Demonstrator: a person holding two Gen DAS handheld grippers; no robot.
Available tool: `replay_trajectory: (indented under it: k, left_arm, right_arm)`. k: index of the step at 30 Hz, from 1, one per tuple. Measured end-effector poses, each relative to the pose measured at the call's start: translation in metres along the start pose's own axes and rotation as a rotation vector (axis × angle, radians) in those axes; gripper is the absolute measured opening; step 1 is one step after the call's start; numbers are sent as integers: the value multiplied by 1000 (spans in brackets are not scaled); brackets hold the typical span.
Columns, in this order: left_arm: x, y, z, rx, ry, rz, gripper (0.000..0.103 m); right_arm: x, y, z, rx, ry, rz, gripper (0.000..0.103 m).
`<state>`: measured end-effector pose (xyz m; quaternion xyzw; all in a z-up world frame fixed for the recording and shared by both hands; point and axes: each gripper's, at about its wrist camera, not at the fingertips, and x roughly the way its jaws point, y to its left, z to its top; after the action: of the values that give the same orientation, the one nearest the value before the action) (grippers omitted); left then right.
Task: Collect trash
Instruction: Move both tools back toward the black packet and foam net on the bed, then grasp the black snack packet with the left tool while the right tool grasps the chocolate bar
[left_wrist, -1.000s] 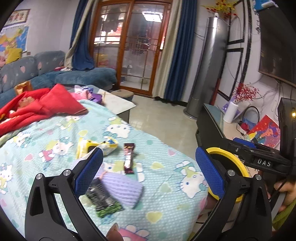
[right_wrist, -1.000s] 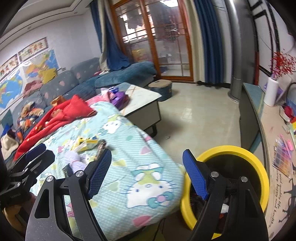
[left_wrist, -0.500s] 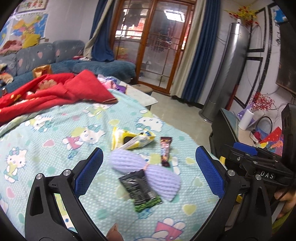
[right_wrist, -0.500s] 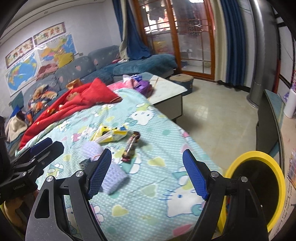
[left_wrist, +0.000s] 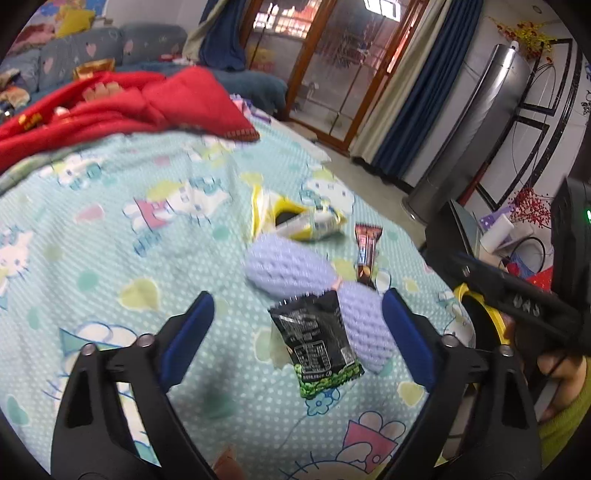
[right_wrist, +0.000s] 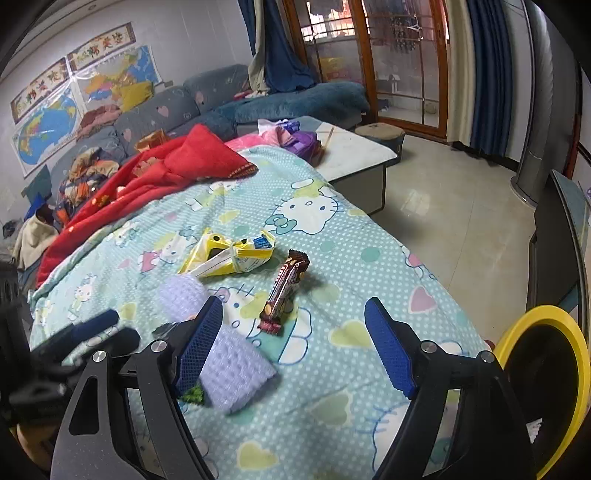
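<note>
Trash lies on a teal cartoon-print bedspread (left_wrist: 110, 258): a black-and-green snack packet (left_wrist: 314, 339), a yellow-and-white wrapper (left_wrist: 295, 221) and a brown candy bar wrapper (left_wrist: 365, 251). My left gripper (left_wrist: 295, 332) is open and empty, its jaws standing either side of the black packet, just above the bed. My right gripper (right_wrist: 293, 343) is open and empty, hovering near the candy bar wrapper (right_wrist: 284, 291); the yellow wrapper (right_wrist: 229, 254) lies beyond it. A yellow-rimmed bin (right_wrist: 550, 373) stands beside the bed at the right.
A lilac knitted item (left_wrist: 295, 269) lies among the wrappers, partly under the black packet. A red blanket (right_wrist: 155, 173) covers the far bed. Beyond are a low table (right_wrist: 351, 151), a sofa (right_wrist: 166, 114), tiled floor and a dark cabinet (right_wrist: 557, 236).
Both grippers have swung left and closer over the bed. The wrappers now fill the views and the yellow bin has slid to the right edge. Both stay open.
</note>
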<state>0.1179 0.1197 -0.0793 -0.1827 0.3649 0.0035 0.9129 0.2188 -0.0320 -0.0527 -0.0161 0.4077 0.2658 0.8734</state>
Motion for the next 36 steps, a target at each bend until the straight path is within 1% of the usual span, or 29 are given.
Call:
replay_trajectory:
  k: [3,8,12,13,14,15,17,18,19,20,21,23,25,27,29,36]
  left_arm:
    - [11,0,-4,-15,43,-18,72]
    - [22,0,-11,-29,81,-41,71]
    - [25,0,-15,-31,93,-51,70]
    - [26,0,-16,-32,97,-53,68]
    - [27,-1,-18,-30,103,-57,60]
    - [28,-2,-19,-27,107,-57,56]
    - [30,-4,-21,-18,115,-59,55]
    - [31,-4,-22,-17,119,-61,50]
    - [31,-4,-22,-16,122,-63,47]
    - [32,-3,-23,-18,125,-64,44]
    - [32,-3,-23,-19,126,-66,42]
    - [33,-2,-24,-19,132,-70,39]
    - [32,-1,-24,-21,133,-73,37]
    - [33,1,-24,-31,136,-79,34]
    - [33,4,-23,-46,138,-86,32]
    - [28,9,-24,-70,137,-83,26]
  right_arm:
    - [14,-1,5,9,24,7,76]
    - [37,-4,9,32,74,30,73]
    - [54,-6,11,53,109,40,67]
    - [59,-7,11,64,121,43,66]
    - [64,-8,10,75,131,47,65]
    - [68,-9,10,84,141,51,62]
    - [77,-11,9,103,163,61,58]
    - [80,-11,8,110,173,67,54]
    - [82,-11,8,111,176,67,49]
    - [83,-10,8,110,177,62,47]
    - [84,-11,8,108,175,57,42]
    - [85,-12,8,111,173,48,34]
    - [85,-16,7,125,172,41,23]
    - [84,-22,6,146,170,50,19]
    - [82,-27,4,157,169,57,17]
    - [70,-29,-2,152,157,56,16]
